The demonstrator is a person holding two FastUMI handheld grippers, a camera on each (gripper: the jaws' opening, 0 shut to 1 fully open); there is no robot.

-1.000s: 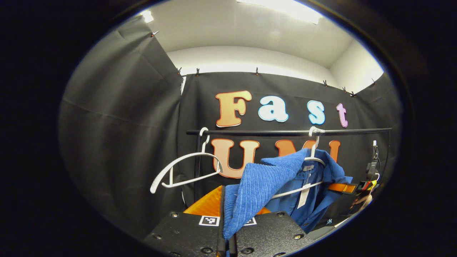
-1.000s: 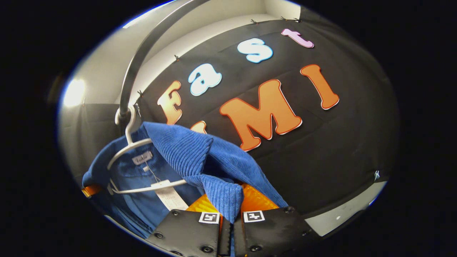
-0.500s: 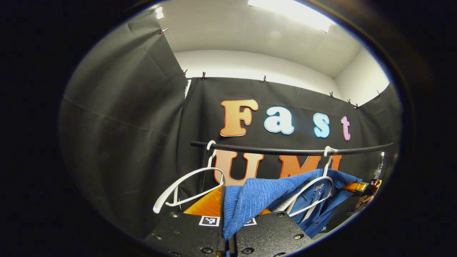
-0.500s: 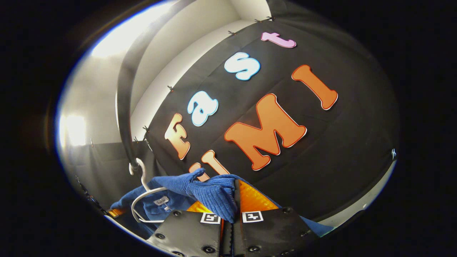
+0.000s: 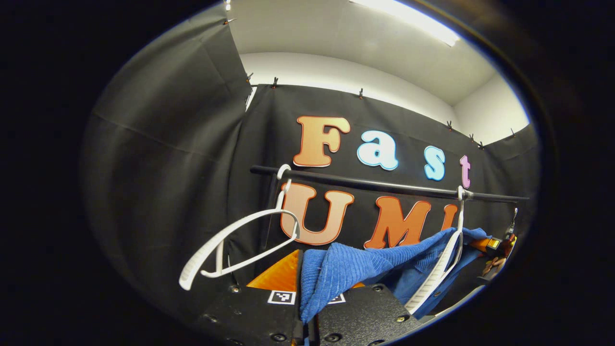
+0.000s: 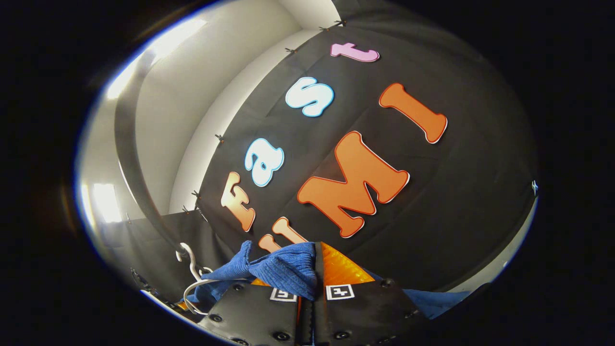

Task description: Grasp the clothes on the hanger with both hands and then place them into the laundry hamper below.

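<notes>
A blue ribbed garment (image 5: 355, 269) stretches from my left gripper (image 5: 307, 312), which is shut on one end of it, over to a white hanger (image 5: 439, 274) tilted steeply on the black rail (image 5: 375, 183). In the right gripper view the same blue garment (image 6: 283, 269) bunches at my right gripper (image 6: 312, 307), whose jaws are closed on it. The white hanger (image 6: 192, 283) sits low at the left there, its hook by the rail (image 6: 129, 158). The right gripper with a hand (image 5: 495, 250) shows at the far right of the left gripper view.
A bare white hanger (image 5: 235, 245) hangs from the left end of the rail, close to my left gripper. Black cloth walls close in behind and to the left, with a white ceiling above.
Both grippers have pulled the garment outward and down; it has slid farther off the hanger, which has swung to a steep tilt. The right gripper view has rotated further, and less of the garment shows there.
</notes>
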